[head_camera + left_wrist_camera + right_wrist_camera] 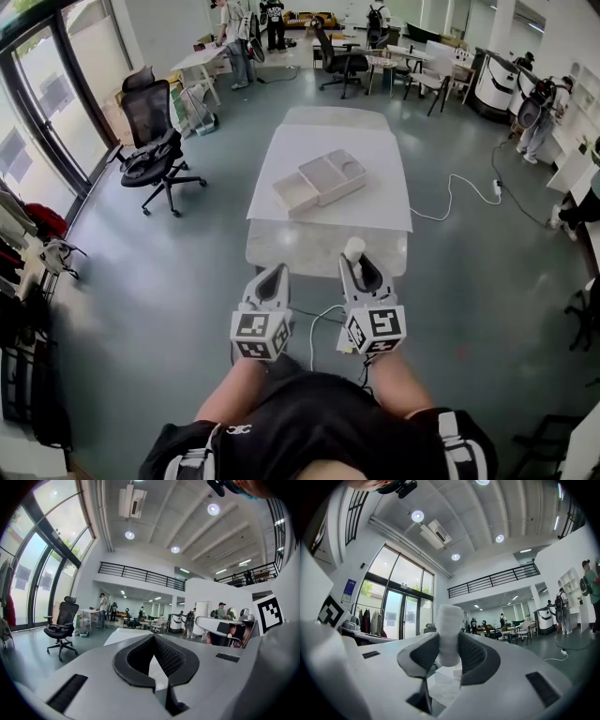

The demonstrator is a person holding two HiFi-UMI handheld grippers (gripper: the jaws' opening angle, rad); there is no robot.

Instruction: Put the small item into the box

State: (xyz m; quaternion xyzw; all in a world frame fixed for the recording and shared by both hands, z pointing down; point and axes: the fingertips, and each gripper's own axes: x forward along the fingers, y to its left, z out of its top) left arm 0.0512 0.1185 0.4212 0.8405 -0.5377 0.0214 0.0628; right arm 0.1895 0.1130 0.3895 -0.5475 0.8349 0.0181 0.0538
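A small white cylindrical item (353, 248) stands upright between the jaws of my right gripper (359, 265), which is shut on it, just above the near edge of the table (281, 251). In the right gripper view the item (450, 625) sticks up past the black pads (474, 654) of that gripper (449, 641). My left gripper (273, 281) hovers beside it with its tips together, shut and empty; the left gripper (153, 637) looks across the table. An open beige box (320, 180) with its tray slid out lies on a white sheet (328, 139) at mid-table, well ahead of both grippers.
A black office chair (155, 141) stands left of the table. A white cable (455, 195) runs over the floor on the right, another (323, 323) under the near edge. Clothes and bags (23, 244) hang at far left. People and desks fill the back.
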